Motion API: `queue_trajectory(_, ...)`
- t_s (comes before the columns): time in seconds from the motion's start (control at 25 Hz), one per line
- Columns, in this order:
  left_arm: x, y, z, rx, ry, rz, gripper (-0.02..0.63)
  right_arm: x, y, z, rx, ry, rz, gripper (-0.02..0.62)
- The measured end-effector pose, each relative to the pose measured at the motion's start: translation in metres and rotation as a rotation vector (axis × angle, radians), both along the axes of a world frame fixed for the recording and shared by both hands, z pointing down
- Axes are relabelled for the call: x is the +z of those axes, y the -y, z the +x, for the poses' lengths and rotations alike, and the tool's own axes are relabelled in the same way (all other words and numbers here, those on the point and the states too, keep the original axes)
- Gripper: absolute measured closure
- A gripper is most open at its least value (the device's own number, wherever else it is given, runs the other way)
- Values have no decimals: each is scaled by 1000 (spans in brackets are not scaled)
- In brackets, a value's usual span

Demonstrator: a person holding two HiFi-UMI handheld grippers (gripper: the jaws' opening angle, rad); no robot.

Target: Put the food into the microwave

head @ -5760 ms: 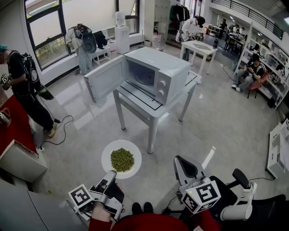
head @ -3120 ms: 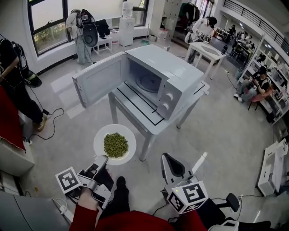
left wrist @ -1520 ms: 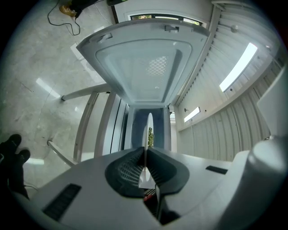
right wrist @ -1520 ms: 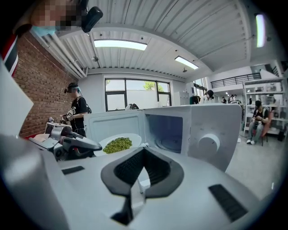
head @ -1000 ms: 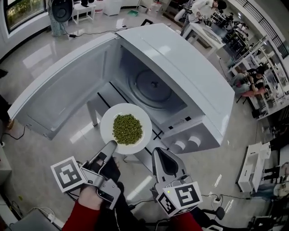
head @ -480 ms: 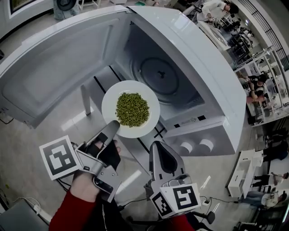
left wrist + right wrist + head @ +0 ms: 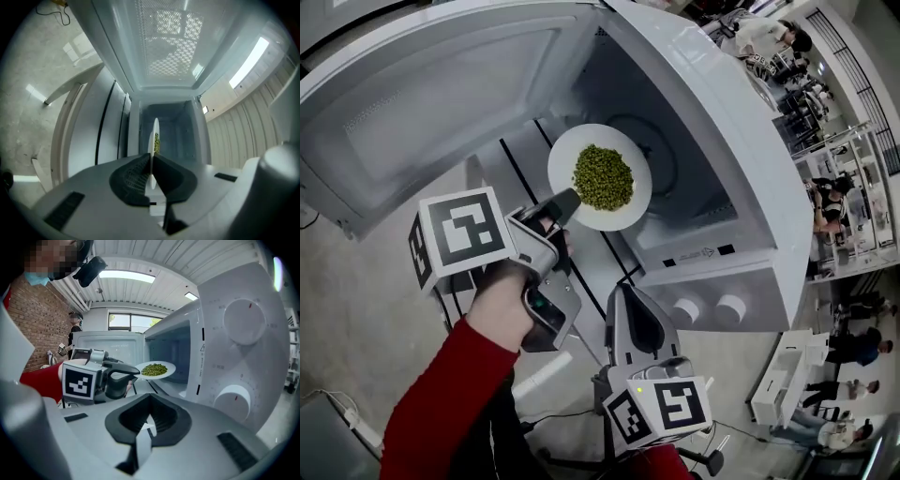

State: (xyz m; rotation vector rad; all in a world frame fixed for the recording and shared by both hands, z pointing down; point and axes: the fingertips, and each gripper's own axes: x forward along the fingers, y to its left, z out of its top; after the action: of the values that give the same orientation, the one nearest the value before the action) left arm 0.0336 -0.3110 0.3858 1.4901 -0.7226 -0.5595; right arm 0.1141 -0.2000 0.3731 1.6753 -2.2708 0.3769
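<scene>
Jaws of the left gripper (image 7: 565, 204) pinch the near rim of a round, smooth white plate (image 7: 630, 214). It is held at the open mouth of the boxy white microwave (image 7: 712, 141), with a heap of small green peas (image 7: 603, 176) at its centre. The plate covers part of the turntable. Below, the right gripper (image 7: 623, 305) has its jaws closed on nothing.

From the left gripper view the plate is edge-on, a thin white line between ribbed black pads, the peas barely visible.

Only the right gripper view shows the plate level, beside two round dials (image 7: 246, 319).
</scene>
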Motion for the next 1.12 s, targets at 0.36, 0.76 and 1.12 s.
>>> queue_trajectory(0.36, -1, 11, 11, 18, -24, -28, 586, -2, -1, -16, 4, -28, 23, 581)
queue_trajectory(0.76, -4, 28, 25, 47, 25, -27, 585, -1, 18, -18, 3, -5, -14, 581)
queue_trajectory(1.12, -10, 56, 39, 87, 60, -42, 586, -4, 43, -12, 12, -1, -81, 582)
